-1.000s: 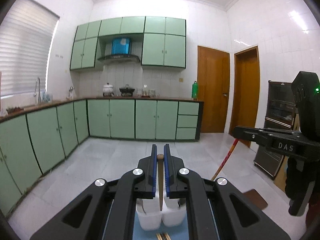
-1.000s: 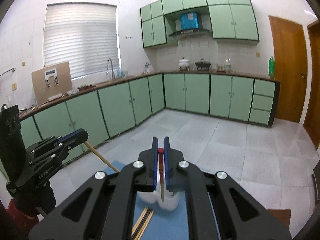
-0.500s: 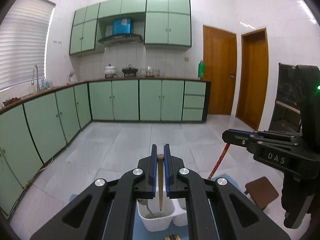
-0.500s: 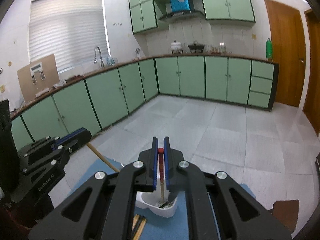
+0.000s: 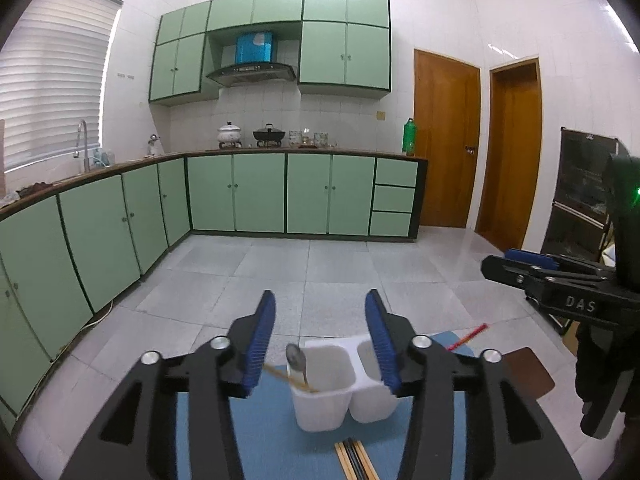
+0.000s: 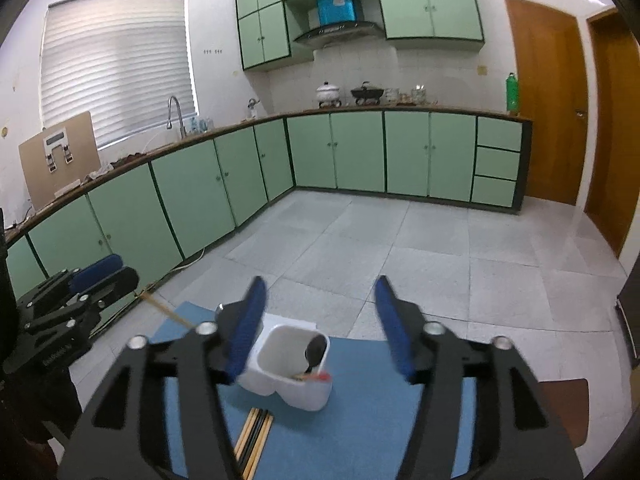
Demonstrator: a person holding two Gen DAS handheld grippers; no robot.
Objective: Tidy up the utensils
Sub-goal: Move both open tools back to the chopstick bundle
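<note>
Both the left gripper (image 5: 320, 336) and the right gripper (image 6: 320, 320) hover with their jaws spread wide and holding nothing, above the white two-compartment plastic holder (image 5: 340, 396) on the blue mat (image 6: 360, 432). In the holder a metal spoon (image 5: 297, 360), a tan wooden chopstick (image 5: 288, 379) and a red-tipped chopstick (image 6: 314, 377) lean loosely. My judgement is that a low jaw could knock the light holder over, or the steeply slanted tan stick could tip out. The bundle of loose chopsticks (image 6: 254, 436) near the holder is cut off by the frame edge, so its count is unclear, and the second compartment's contents are hidden behind the jaws.
</note>
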